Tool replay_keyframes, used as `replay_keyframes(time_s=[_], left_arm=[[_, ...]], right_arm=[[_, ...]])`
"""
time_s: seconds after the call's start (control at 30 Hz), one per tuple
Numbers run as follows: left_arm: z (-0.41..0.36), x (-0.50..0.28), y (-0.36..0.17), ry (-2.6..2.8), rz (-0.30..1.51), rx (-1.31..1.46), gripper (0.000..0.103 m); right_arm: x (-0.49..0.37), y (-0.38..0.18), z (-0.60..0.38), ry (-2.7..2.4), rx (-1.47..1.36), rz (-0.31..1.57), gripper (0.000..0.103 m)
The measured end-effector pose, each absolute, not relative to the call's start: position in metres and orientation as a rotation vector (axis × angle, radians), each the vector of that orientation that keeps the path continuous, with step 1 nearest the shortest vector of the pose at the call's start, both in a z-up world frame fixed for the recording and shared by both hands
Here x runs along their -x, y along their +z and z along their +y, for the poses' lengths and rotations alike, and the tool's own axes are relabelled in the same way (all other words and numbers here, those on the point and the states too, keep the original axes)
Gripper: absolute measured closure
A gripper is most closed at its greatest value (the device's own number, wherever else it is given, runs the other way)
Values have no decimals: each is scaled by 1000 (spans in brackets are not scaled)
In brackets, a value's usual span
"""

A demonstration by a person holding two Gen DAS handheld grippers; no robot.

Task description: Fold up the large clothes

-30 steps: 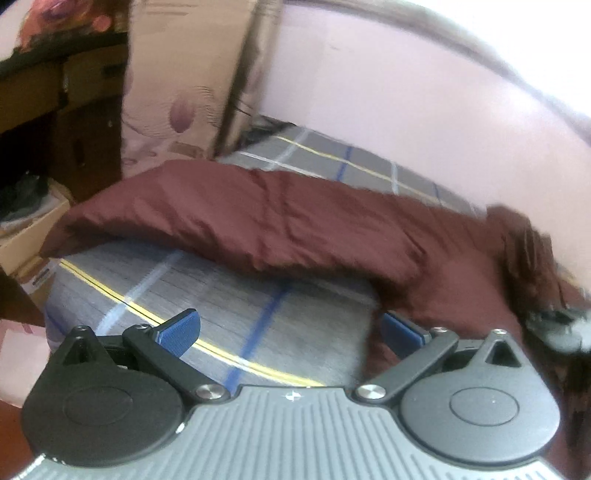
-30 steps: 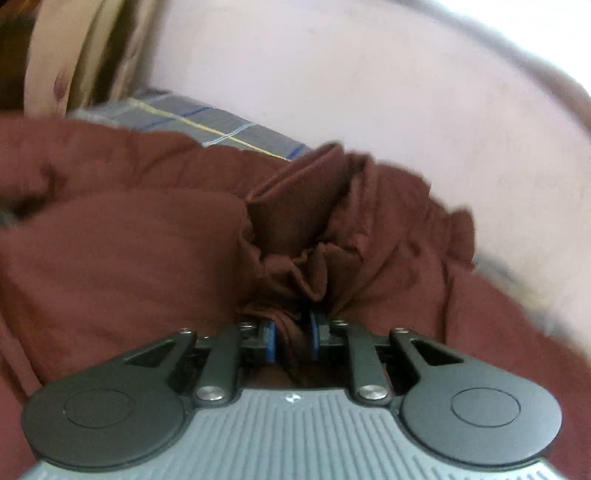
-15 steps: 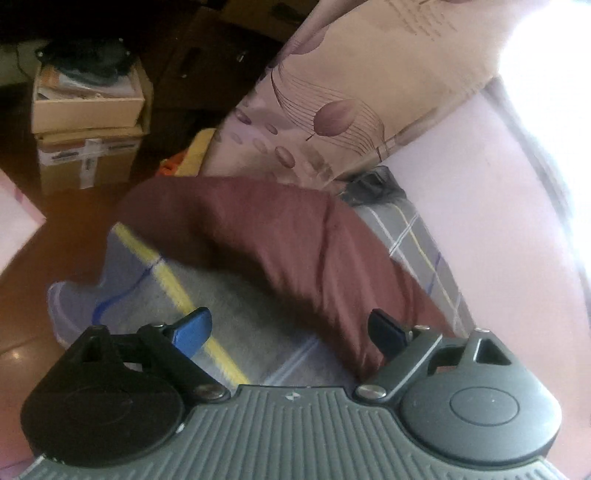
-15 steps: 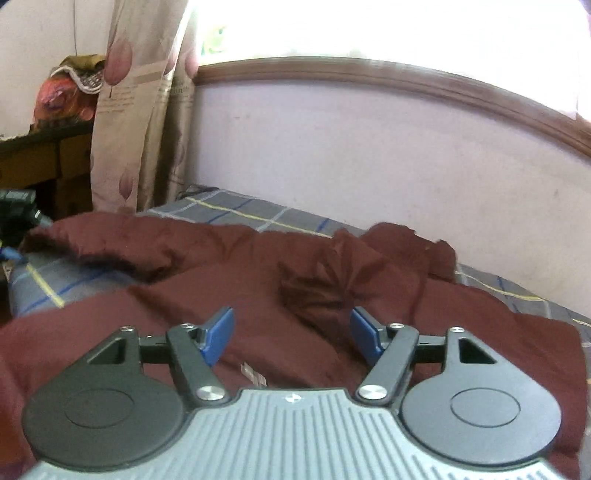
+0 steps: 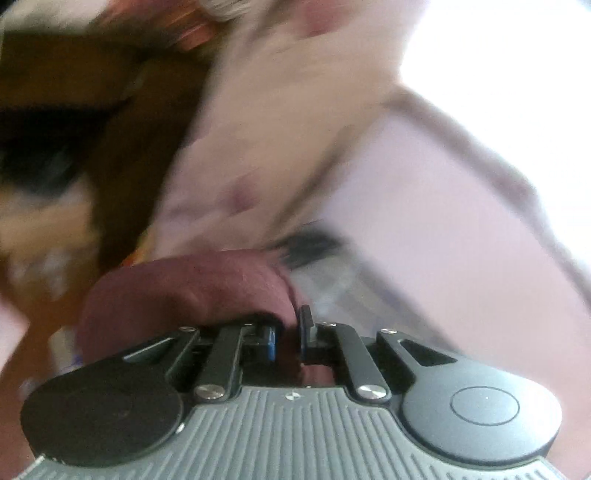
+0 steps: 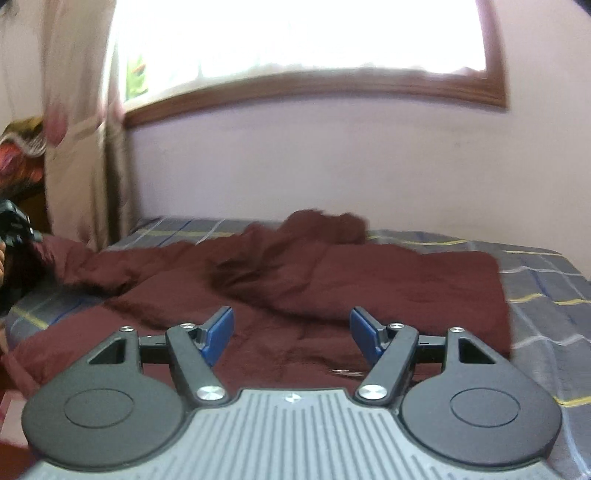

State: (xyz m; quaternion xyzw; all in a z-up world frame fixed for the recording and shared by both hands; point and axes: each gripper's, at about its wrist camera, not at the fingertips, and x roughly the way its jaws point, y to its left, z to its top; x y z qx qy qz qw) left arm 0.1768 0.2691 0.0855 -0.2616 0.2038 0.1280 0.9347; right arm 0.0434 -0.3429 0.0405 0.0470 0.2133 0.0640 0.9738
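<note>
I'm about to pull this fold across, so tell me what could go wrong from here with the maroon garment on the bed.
1. The left gripper pinches only a small bunch of the maroon garment, so a pull may slip it free.
2. The right gripper is open and holds nothing, so the rest of the cloth may drag and bunch.
3. Creases near the wall may get folded in.

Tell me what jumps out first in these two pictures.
A big maroon garment sprawls crumpled across the plaid bed, filling the middle of the right wrist view under a glaring window. In the blurred left wrist view, the left gripper has its jaws shut on a fold of that cloth. The right gripper is open, holding nothing.
</note>
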Motion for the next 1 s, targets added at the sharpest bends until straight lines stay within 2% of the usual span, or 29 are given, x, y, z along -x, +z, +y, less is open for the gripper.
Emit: replay_keyframes(time_s=[0.1,0.23,0.33,0.43,0.47,0.53,0.6,0.67,0.9,1.0], left_arm=[[179,-184,135,82,333,377,92],[54,-183,164,-197,294,233,92],[-29,-181,156,-402,344,164,92],[-96,-183,122,-540,432,69,91],[-110,-183,108,-581,465,40,85],[-130,-176,82,-616,498,-19,62],[-135,-166,64,-604,477,-70,18],[-127,-152,59,-584,416,-85,0],[-79,-137,68,-479,399,-35,1],[-43,-153,71,-415,430,25,3]], right_arm=[[-39,43,-368,71,-132,409,34],[-33,42,-398,19,-206,385,34],[-30,39,-415,-7,-236,383,34],[-29,33,-429,-23,-250,390,34],[-30,31,-434,-31,-256,392,34],[-32,26,-445,-40,-282,402,34],[-37,23,-456,-40,-321,411,34],[-44,23,-461,-24,-347,416,34],[-102,44,-440,14,-217,393,33],[-131,34,-464,-13,-286,433,31]])
